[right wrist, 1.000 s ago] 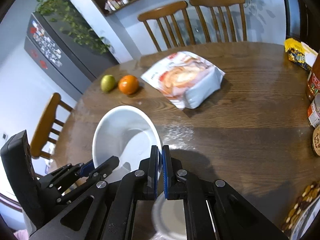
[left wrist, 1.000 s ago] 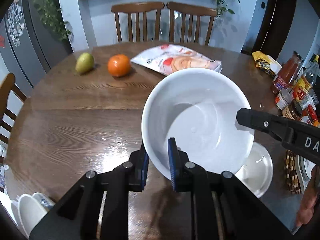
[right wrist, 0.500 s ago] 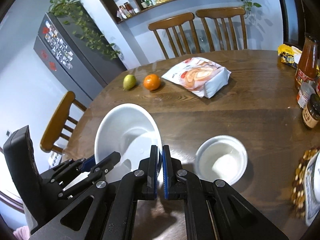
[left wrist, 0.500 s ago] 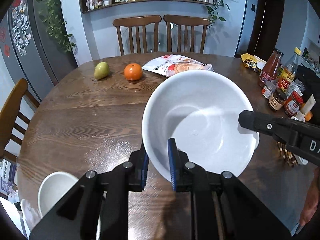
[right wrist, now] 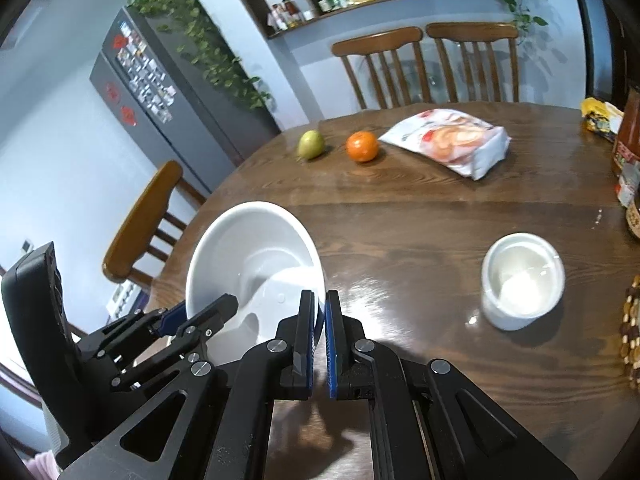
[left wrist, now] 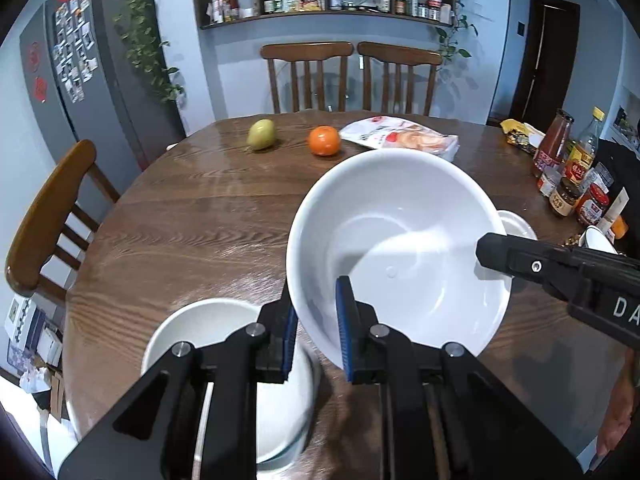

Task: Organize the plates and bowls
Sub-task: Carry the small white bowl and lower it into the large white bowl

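Left gripper (left wrist: pixel 316 326): matte black plastic linkage arms, silver screw heads at each pivot, blue ribbed pads (left wrist: pixel 343 320) lining the inner finger faces. Right gripper (right wrist: pixel 318 334): same black frame, round silver screws, thin blue pads (right wrist: pixel 330 344). White letters "DA" printed on its black side body in the left wrist view. Bare skin of the person's hand (left wrist: pixel 616 428) at lower right edge.

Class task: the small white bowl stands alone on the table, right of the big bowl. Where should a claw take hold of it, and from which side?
Grip the small white bowl by its rim, one finger inside and one outside, coming down from above at its near edge. It stands upright with its mouth open, its wall looks too wide to span, and the table around it is bare.
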The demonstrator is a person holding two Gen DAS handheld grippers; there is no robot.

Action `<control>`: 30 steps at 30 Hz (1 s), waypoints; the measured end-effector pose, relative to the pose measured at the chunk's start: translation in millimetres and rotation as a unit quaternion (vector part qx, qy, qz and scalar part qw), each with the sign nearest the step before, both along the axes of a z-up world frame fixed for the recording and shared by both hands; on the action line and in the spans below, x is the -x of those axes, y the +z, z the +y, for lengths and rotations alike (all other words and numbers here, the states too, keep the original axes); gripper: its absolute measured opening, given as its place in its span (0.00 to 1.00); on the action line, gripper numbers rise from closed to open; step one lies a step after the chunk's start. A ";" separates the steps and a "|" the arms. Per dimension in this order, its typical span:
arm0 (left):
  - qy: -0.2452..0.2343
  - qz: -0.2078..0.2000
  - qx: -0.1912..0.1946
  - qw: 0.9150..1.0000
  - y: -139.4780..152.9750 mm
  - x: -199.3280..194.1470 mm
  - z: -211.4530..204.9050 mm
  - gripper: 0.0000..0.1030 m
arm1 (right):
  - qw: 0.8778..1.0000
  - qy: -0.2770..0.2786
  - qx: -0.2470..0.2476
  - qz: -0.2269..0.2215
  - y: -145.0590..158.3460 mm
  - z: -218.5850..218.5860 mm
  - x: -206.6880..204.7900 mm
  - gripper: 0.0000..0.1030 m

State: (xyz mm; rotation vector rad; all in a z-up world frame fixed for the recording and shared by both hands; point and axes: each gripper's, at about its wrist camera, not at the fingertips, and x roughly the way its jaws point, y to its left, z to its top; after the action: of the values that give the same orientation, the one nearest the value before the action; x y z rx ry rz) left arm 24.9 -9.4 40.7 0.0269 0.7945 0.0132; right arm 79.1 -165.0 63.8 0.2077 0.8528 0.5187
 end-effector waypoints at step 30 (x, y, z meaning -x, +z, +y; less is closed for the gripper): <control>0.057 0.090 -0.008 0.994 -52.2 24.2 98.7 0.15 | 0.992 0.082 0.039 0.092 -57.3 117.3 16.1 0.07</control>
State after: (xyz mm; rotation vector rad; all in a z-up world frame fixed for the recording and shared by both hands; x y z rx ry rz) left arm 0.8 89.3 -11.5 -0.0019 0.9748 0.1264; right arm 63.0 -47.8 6.6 0.1161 1.0747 0.6250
